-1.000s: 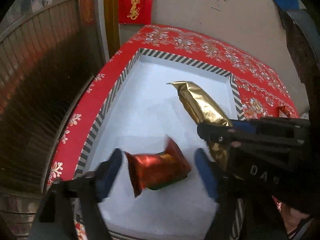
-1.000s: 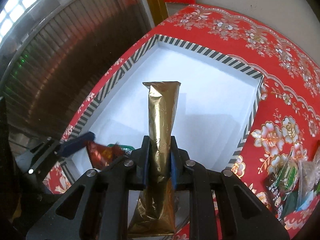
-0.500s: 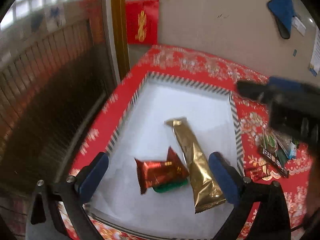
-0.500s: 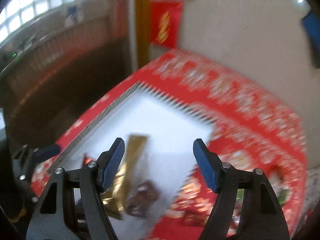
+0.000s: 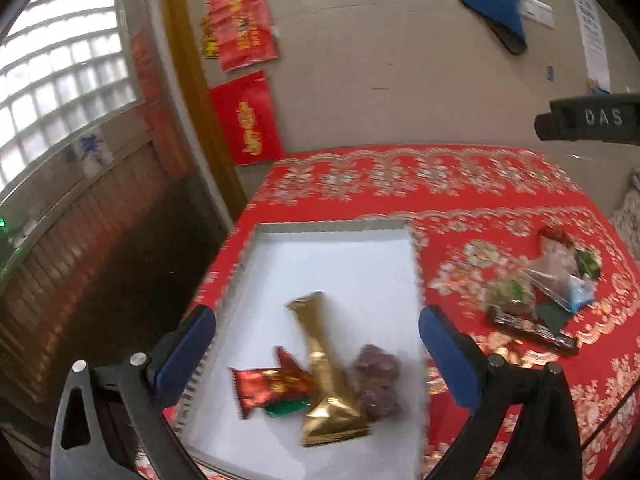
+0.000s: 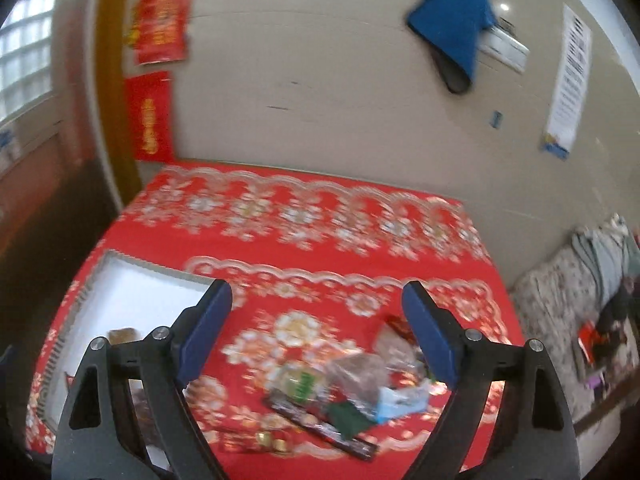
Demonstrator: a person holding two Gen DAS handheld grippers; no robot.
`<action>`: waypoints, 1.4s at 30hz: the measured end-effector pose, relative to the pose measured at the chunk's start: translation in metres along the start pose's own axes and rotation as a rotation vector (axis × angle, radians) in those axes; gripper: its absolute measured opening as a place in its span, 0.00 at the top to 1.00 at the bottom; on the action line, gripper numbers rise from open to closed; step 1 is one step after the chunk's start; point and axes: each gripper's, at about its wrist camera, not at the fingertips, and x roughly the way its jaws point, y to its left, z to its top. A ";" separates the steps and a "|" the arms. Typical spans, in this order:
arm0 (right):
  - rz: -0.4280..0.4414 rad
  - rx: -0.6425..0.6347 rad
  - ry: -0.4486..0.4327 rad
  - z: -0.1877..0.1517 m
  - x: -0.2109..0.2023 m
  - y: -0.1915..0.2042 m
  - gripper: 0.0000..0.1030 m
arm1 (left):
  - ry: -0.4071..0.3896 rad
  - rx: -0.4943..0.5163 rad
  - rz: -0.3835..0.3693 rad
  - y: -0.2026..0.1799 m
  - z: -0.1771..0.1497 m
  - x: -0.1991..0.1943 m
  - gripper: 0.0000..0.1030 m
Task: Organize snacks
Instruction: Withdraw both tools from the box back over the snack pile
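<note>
A white tray (image 5: 340, 256) with a striped rim lies on the red floral tablecloth (image 5: 460, 192). In it rest a long gold packet (image 5: 324, 364), a red foil snack (image 5: 268, 386), a green wrapper (image 5: 286, 408) and a purplish bag (image 5: 378, 380). My left gripper (image 5: 316, 354) hangs open above them, holding nothing. My right gripper (image 6: 316, 330) is still opening, with nothing between its fingers, over a loose pile of snacks (image 6: 348, 384) on the cloth. The same pile (image 5: 536, 300) shows right of the tray. The tray (image 6: 132, 292) appears at the left in the right wrist view.
A beige wall (image 6: 340, 92) with red paper decorations (image 5: 244, 120) and a blue cloth (image 6: 452, 20) backs the table. Wood panelling (image 5: 80, 248) and a glass-block window stand to the left. A patterned couch with clothes (image 6: 592, 280) lies to the right.
The right gripper let go of the gold packet, opened and swung up and right toward the loose pile. The left gripper widened and rose away from the red snack. A purplish bag now shows in the tray.
</note>
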 end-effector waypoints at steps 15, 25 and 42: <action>-0.047 0.050 0.158 -0.028 0.027 -0.087 0.15 | 0.095 0.054 -0.174 -0.077 0.001 -0.008 0.00; 0.009 0.117 0.205 -0.043 0.042 -0.131 0.15 | 0.149 0.029 -0.167 -0.101 -0.004 -0.002 0.00; -0.003 0.156 0.244 -0.053 0.061 -0.166 0.15 | 0.164 0.031 -0.215 -0.126 -0.003 0.001 0.00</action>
